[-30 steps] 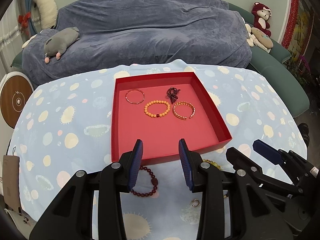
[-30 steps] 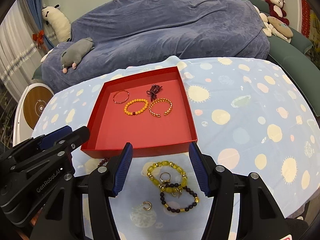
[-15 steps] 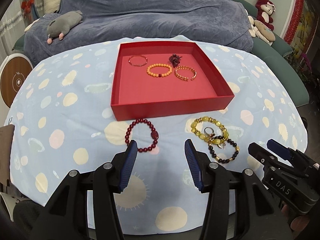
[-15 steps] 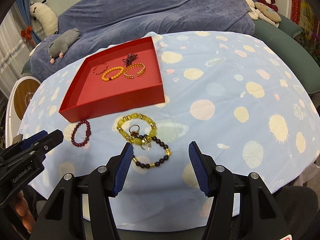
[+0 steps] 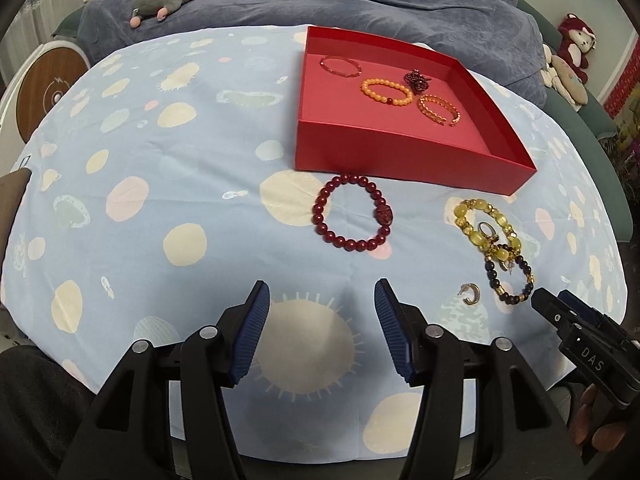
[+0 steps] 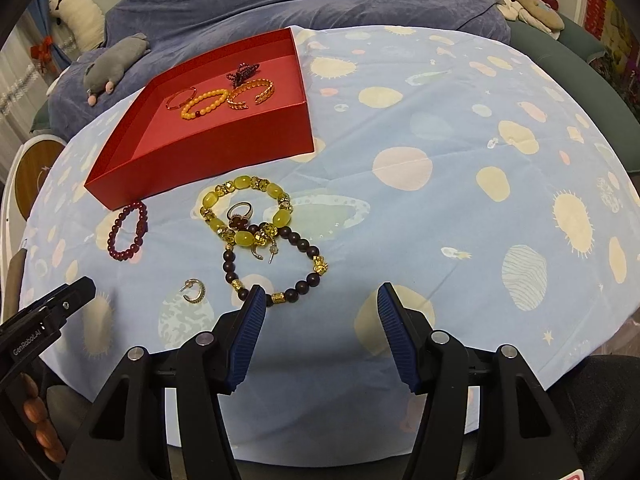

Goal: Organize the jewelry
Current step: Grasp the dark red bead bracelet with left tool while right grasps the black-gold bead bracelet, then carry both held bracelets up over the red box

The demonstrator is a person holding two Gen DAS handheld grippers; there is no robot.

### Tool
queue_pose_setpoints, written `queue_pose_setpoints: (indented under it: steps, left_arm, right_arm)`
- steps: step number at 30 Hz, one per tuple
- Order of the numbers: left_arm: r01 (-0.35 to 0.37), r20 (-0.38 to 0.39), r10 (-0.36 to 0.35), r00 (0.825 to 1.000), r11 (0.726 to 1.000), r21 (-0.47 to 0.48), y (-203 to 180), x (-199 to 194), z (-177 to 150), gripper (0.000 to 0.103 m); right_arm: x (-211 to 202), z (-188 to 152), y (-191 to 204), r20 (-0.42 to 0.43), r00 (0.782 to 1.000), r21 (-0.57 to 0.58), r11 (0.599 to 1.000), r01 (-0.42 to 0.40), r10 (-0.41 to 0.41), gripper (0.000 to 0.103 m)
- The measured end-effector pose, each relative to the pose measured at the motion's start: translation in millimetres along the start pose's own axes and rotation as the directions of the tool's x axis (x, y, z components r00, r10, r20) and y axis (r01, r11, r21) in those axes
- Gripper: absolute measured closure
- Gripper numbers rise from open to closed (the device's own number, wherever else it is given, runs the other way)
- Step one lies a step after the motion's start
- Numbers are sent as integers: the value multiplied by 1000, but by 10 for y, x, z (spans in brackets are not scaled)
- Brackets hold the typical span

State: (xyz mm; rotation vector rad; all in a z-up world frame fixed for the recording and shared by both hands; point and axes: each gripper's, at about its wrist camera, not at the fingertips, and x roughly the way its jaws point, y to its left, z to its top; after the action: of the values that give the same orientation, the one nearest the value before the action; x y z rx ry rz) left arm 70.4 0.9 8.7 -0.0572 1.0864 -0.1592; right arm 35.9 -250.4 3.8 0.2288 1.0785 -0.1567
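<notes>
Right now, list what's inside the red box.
Inside the red box: thin red bangle, orange bead bracelet, dark beaded piece, gold open cuff. The near wall hides some floor.

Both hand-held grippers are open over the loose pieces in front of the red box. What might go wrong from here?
1. The yellow bracelet, ring and dark bead bracelet overlap; lifting one may drag the others.
2. The small hoop earring lies flat on the tablecloth; wide pads could pinch fabric or miss it.
3. The dark red bracelet lies against the red box wall, crowding a grasp by the left hand-held gripper.
</notes>
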Motion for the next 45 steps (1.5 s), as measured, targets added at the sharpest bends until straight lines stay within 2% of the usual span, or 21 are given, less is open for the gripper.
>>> queue_pose_setpoints:
  steps: [5,11,17,20,21,23,24,27,28,45]
  left_arm:
    - [0,1,0,1000,1000,-22,40,66,105,51]
    - [-9,10,9,1000,1000,-19,9,179,280,51]
    - [-21,0,21,1000,1000,18,-66,359,394,51]
    - [-28,-19,29,999,998,49,-116,455,393,57]
    - [-27,-30,29,999,998,58,-127,494,383,61]
    - [-50,-10,51,999,995,88,-161,505,364,66]
    - [-57,-4,58,998,993,99,-176,505,357,70]
    - [-45,-6,46,999,993,113,-180,499,353,92]
    - [-37,-10,39,999,993,111,-174,491,353,95]
    - [23,4,-23,1000,997,80,-124,-53,52,95]
  right_arm:
    - [103,58,37,-8,1000,-15,1000,6,-6,49]
    - [194,87,19,-17,1000,-21,1000,14,-15,71]
    - [198,87,13,-13,1000,-37,999,12,-13,77]
    - [190,84,1,-22,1000,-30,1000,-3,2,87]
    - [186,80,1,-24,1000,-28,1000,-6,5,88]
    - [182,75,-5,-28,1000,-24,1000,-10,10,92]
    - [177,69,-11,-30,999,-19,1000,-16,16,92]
    - [156,45,-16,-37,999,-8,999,-32,31,94]
    - [143,33,-9,-36,999,-10,999,-33,32,95]
    - [-491,-123,98,71,991,-32,993,-115,117,95]
